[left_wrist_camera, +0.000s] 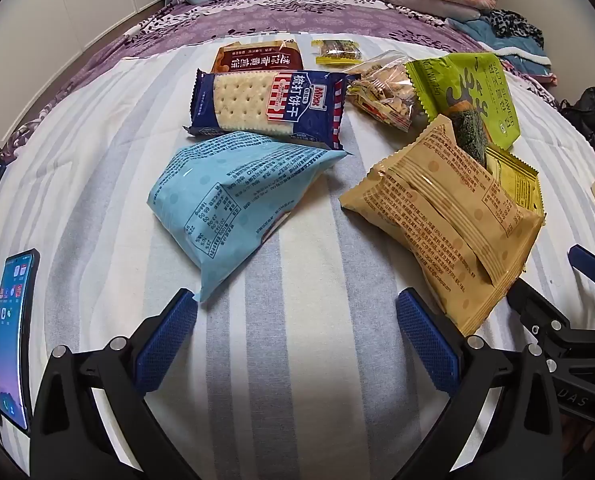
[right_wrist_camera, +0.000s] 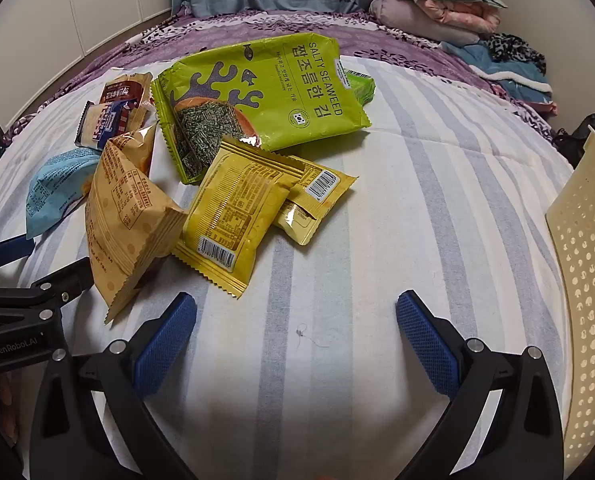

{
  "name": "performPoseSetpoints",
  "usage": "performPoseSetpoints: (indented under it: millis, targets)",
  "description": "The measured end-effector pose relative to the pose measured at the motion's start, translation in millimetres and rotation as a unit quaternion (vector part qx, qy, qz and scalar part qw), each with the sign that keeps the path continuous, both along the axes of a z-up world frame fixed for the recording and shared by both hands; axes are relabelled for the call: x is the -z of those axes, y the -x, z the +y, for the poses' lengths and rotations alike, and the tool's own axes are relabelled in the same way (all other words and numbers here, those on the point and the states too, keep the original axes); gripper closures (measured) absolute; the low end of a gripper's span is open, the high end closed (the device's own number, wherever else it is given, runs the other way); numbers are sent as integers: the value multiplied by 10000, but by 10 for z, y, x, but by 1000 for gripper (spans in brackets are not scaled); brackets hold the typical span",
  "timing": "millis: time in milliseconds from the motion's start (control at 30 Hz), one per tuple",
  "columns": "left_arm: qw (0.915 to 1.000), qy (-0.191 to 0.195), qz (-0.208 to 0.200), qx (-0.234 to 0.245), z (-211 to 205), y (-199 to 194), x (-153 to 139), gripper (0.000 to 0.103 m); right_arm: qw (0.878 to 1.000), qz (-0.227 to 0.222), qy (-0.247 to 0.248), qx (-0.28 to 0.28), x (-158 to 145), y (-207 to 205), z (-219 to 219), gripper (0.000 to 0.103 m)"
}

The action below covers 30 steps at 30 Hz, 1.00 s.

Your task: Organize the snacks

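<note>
Blue-and-white striped sheet (left_wrist_camera: 289,360) covers the bed; snack packets lie scattered across it.

Left gripper (left_wrist_camera: 296,344): jaws spread wide, nothing between them, tilted down over bare sheet. Light blue packet (left_wrist_camera: 233,204) lies just ahead of its left finger, tan packet (left_wrist_camera: 449,216) just ahead of its right finger. Beyond these: navy cracker packet (left_wrist_camera: 269,106), brown packet (left_wrist_camera: 257,58), clear bag of nuts (left_wrist_camera: 381,88), small yellow packet (left_wrist_camera: 335,53).

Right gripper (right_wrist_camera: 296,344): also wide open and empty, over bare sheet. Ahead and left of it, two yellow packets (right_wrist_camera: 233,208) overlap, both partly on the big green seaweed bag (right_wrist_camera: 273,96). The tan packet stands beside them.

Cream perforated basket (right_wrist_camera: 585,304) at the far right edge. Phone (left_wrist_camera: 13,336) mounted left of the left gripper, screen lit.
</note>
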<state>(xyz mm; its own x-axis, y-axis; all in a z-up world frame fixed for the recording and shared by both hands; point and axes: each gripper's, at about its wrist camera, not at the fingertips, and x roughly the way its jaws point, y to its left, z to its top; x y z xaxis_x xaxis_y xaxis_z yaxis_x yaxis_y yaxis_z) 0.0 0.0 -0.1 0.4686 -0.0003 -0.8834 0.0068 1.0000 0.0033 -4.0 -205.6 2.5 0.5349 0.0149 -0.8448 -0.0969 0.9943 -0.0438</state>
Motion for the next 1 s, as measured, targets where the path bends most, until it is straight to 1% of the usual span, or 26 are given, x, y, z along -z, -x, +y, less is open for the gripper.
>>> performPoseSetpoints:
  millis: [1000]
  targets:
    - [10000, 3, -3, -1, 1, 0, 0, 2, 10000, 14, 51, 12, 1, -6, 9, 5]
